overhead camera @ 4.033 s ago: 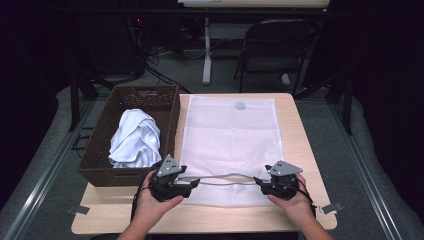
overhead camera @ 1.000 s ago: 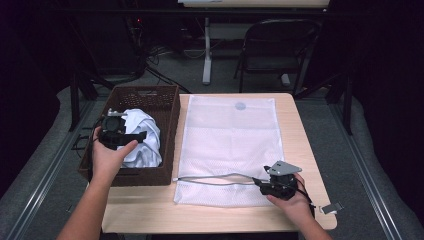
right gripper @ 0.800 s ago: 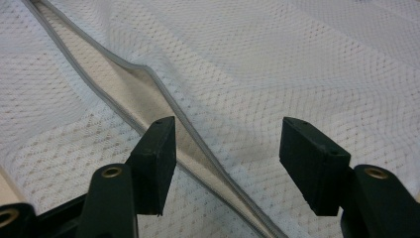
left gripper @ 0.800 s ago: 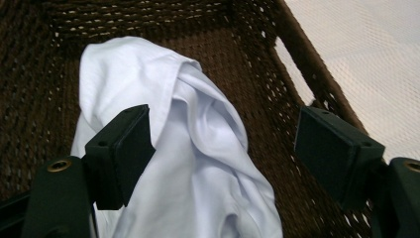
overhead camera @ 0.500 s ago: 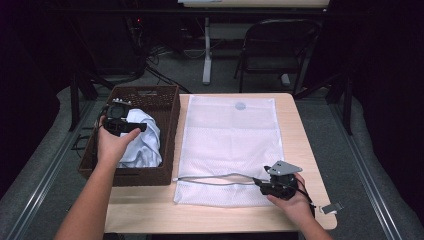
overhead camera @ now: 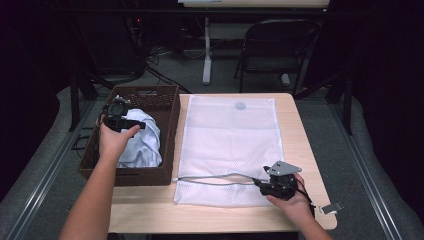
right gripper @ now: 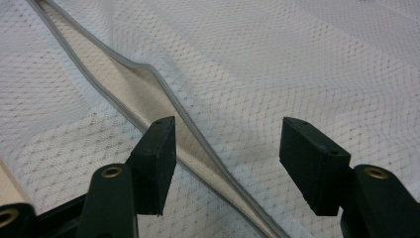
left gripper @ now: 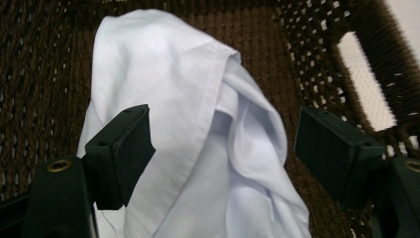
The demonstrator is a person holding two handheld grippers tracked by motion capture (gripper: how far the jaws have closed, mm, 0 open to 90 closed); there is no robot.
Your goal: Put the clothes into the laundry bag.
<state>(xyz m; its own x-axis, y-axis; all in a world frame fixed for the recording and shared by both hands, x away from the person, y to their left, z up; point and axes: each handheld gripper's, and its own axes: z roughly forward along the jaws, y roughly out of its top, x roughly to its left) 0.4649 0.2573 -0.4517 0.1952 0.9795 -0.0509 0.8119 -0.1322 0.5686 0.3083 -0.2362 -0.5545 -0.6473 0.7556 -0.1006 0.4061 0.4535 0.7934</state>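
Left tool (left gripper: 223, 148) over cloth (left gripper: 198, 124); basket (overhead camera: 167, 130) around.

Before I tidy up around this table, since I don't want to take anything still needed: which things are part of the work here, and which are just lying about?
In use:
white cloth in the brown wicker basket
white mesh laundry bag with its grey-edged opening
left tool, open over the cloth
right tool, open at the opening

Just about:
folding chair
cables on the floor

Cloth (overhead camera: 141, 141) in basket (overhead camera: 170, 131), left of mesh bag (overhead camera: 231, 145).
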